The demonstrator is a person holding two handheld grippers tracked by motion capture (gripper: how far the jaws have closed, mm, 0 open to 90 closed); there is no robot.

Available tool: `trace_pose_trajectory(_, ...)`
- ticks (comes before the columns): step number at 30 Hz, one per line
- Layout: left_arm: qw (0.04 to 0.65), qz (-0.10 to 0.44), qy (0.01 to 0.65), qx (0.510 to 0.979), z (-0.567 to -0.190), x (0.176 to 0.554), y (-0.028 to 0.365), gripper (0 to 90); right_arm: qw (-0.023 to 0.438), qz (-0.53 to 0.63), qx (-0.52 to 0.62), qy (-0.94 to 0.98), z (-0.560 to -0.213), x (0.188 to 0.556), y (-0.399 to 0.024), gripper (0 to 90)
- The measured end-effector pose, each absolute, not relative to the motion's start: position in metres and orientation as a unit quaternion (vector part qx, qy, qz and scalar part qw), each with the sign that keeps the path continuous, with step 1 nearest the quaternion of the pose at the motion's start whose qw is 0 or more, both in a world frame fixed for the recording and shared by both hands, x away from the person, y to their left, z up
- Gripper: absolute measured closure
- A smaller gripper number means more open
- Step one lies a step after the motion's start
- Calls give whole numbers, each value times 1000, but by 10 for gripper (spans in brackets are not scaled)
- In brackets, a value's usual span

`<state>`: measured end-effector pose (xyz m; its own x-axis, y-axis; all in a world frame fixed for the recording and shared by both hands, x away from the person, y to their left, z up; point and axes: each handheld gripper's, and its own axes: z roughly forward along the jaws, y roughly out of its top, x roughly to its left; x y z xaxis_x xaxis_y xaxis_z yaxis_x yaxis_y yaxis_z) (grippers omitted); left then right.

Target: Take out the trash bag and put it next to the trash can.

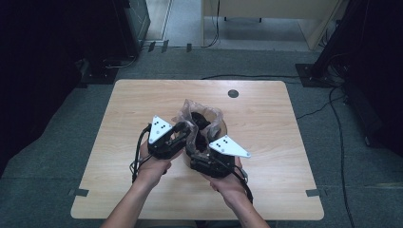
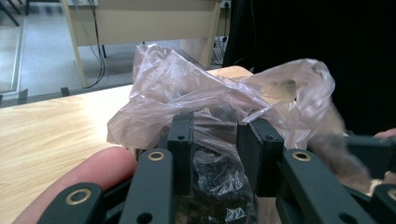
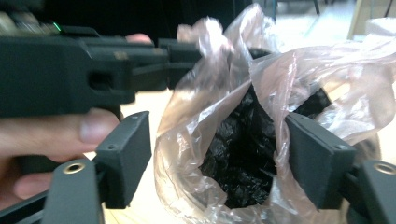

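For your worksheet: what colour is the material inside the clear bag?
Black, seen best in the right gripper view.

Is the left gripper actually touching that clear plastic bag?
Touching. In the left gripper view, the left gripper has a fold of the plastic bag pinched between its two black jaws.

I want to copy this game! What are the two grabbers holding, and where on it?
The left gripper pinches the clear plastic bag by its rim film. The right gripper straddles the bag's mouth, open.

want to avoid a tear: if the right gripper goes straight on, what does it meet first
Probably the clear plastic bag already between the right gripper's open jaws, then the black stuff inside; depth is unclear.
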<state>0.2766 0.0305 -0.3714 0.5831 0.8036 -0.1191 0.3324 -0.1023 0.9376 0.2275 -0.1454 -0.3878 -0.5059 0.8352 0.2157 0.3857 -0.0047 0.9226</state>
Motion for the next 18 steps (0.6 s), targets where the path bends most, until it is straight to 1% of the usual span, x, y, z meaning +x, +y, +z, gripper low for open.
trace_pose_trajectory(1, 537, 219, 401, 709, -371, 277, 31, 676, 209, 540, 453, 678, -389, 229, -143, 262)
trace_pose_trajectory(2, 536, 218, 402, 709, -372, 277, 32, 674, 227, 523, 452, 686, -392, 230, -137, 329)
trace_pose_trajectory(3, 536, 218, 401, 710, -372, 277, 32, 674, 227, 523, 452, 686, -392, 230, -137, 329)
trace_pose_trajectory(4, 535, 218, 402, 710, -372, 277, 33, 667, 242, 506, 450, 695, -396, 231, -133, 471)
trace_pose_trajectory(5, 535, 218, 402, 710, -372, 277, 33, 662, 242, 506, 450, 695, -396, 231, -133, 471)
trace_pose_trajectory(6, 538, 216, 403, 708, -372, 278, 34, 651, 253, 498, 453, 695, -398, 232, -132, 644)
trace_pose_trajectory(7, 537, 215, 401, 710, -372, 278, 35, 651, 253, 498, 453, 695, -398, 232, -132, 644)
trace_pose_trajectory(8, 538, 214, 404, 708, -371, 278, 38, 601, 255, 499, 460, 689, -399, 233, -133, 787)
trace_pose_trajectory(9, 538, 214, 408, 706, -371, 278, 39, 566, 253, 502, 463, 685, -399, 234, -135, 838)
trace_pose_trajectory(10, 538, 212, 415, 702, -371, 278, 41, 514, 251, 505, 461, 685, -399, 236, -136, 870)
trace_pose_trajectory(11, 538, 212, 415, 702, -371, 278, 41, 461, 251, 505, 461, 685, -399, 236, -136, 870)
trace_pose_trajectory(12, 539, 211, 421, 699, -371, 279, 43, 461, 253, 505, 459, 686, -399, 236, -137, 886)
trace_pose_trajectory(13, 538, 210, 427, 696, -372, 279, 45, 398, 252, 506, 458, 686, -399, 237, -138, 892)
trace_pose_trajectory(14, 535, 211, 432, 695, -372, 280, 47, 268, 253, 507, 454, 688, -399, 237, -139, 897)
trace_pose_trajectory(15, 536, 205, 430, 697, -373, 280, 50, 268, 253, 507, 454, 688, -399, 237, -139, 897)
trace_pose_trajectory(16, 536, 203, 431, 697, -374, 280, 53, 188, 256, 508, 452, 687, -398, 237, -139, 899)
trace_pose_trajectory(18, 535, 201, 437, 695, -377, 280, 58, 172, 258, 510, 452, 685, -397, 237, -140, 900)
